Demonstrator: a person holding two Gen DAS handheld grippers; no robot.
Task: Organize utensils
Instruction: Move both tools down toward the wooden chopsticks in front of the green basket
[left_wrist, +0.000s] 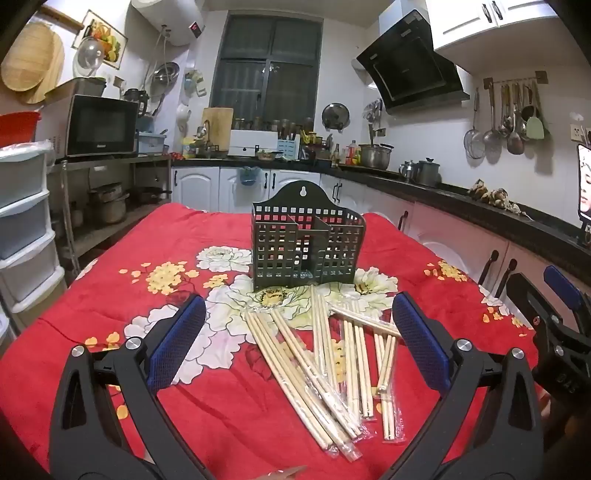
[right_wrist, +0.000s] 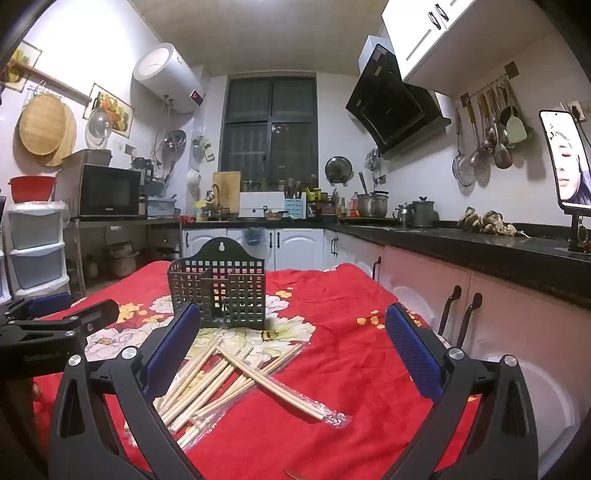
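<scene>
**Chopsticks loose on the cloth, both grippers wide apart**

Red floral cloth (left_wrist: 122, 306) covers the table in a home kitchen, with a dark window (left_wrist: 267, 61) on the far wall, a microwave (left_wrist: 101, 125) far left and a black range hood (left_wrist: 410, 62) over the counter on the right.

On the cloth stands a dark green perforated utensil holder (left_wrist: 306, 243), upright, its hanging tab at the top and inner dividers showing through the grid. Just in front of it, on the near side, lies a scattered pile of wooden chopsticks (left_wrist: 325, 354), several pairs in clear plastic sleeves, crossing one another at angles. The far tips of a few reach up close to the holder's base.

The left gripper (left_wrist: 299, 343) hangs over the pile with its blue-padded fingers (left_wrist: 177, 339) spread wide, nothing between them. The right gripper (right_wrist: 291, 354) sits to the right of the pile, also spread wide and holding nothing; one sleeved pair (right_wrist: 273, 384) lies diagonally between its fingers on the cloth.
</scene>
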